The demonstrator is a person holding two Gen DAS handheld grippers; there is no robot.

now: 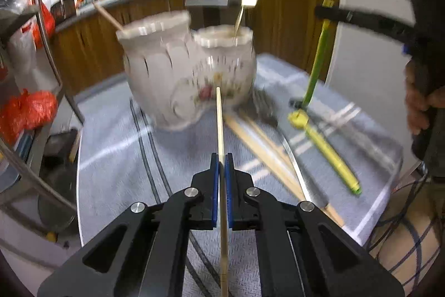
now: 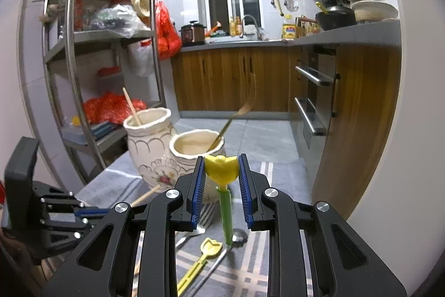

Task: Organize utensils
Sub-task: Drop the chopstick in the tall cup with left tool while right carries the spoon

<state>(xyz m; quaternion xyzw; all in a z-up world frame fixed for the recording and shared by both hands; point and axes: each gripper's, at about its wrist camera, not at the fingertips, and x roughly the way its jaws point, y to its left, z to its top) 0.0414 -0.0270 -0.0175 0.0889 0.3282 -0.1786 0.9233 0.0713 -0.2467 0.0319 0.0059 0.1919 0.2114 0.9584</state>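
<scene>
Progress: we judge the task partly done; two utensils already stand in holders, two are in hand, and several lie loose on the cloth.
Left gripper: our left gripper (image 1: 222,157) has its blue pads pressed together on a pale wooden chopstick (image 1: 219,118), whose far tip points toward the holders.
Right gripper: our right gripper (image 2: 221,167) pinches the yellow tulip-shaped head of a green-stemmed plastic utensil (image 2: 224,209), which hangs tip-down just above the cloth.
Tall holder: the taller cream ceramic vase with scalloped rim (image 2: 147,141), far left, holds one wooden chopstick (image 2: 131,106) leaning left.
Short holder: the shorter cream floral ceramic pot (image 2: 183,155), touching the vase on its right, holds one gold-coloured metal fork (image 2: 236,113), tines up.
Left to sort, near right: a second yellow-green tulip-headed plastic utensil (image 1: 328,149) lies flat on the grey striped tablecloth (image 1: 116,157).
Left to sort, centre: loose wooden chopsticks (image 1: 258,146) lie beside a silver metal fork (image 2: 198,221).
Left to sort, near: a silver metal spoon (image 2: 239,237) rests below the hanging stem; we cannot tell if they touch.
Next step, judged: deliver both held items into the holders.
</scene>
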